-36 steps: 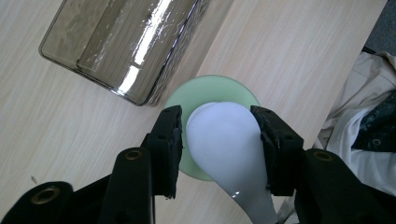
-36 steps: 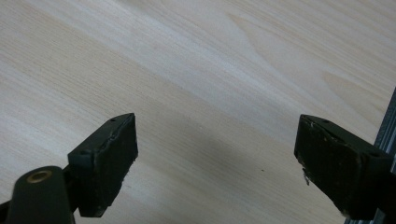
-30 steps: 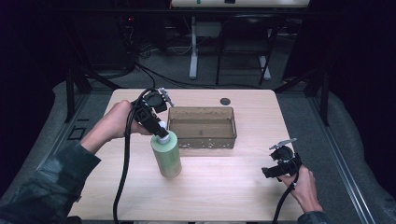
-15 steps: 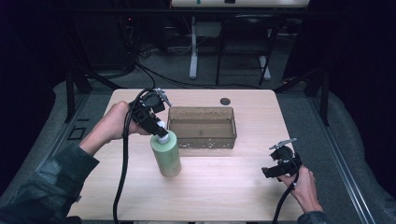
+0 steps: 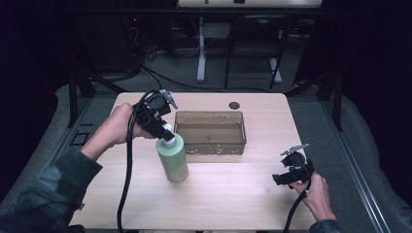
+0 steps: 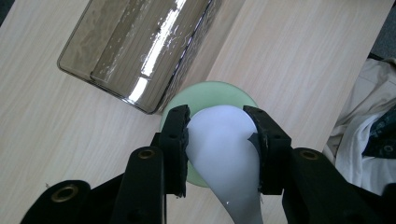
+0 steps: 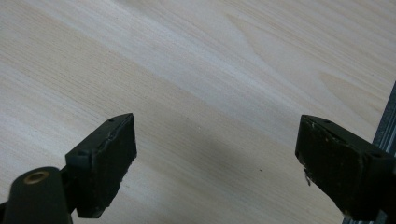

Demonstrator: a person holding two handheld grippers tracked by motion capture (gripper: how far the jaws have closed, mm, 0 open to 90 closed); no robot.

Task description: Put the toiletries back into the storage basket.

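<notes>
High view: bottle (image 5: 173,158) upright on table (image 5: 233,194), beside bin (image 5: 210,132).
Left gripper (image 6: 219,128): clamped on bottle's white cap (image 6: 224,149).
Right gripper (image 7: 215,163): jaws apart, empty.
Progress: grasp made; lifting likely left.

green bottle (image 5: 175,160) | white cap (image 6: 224,140) | upright (just beside tray (image 5: 210,132)) | on table (image 5: 233,194)

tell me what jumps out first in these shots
The pale green bottle standing upright left of centre on the wooden table, its white cap clamped by the left tool. Right beside it lies a smoky clear tray. The right tool hangs open over bare wood.
</notes>
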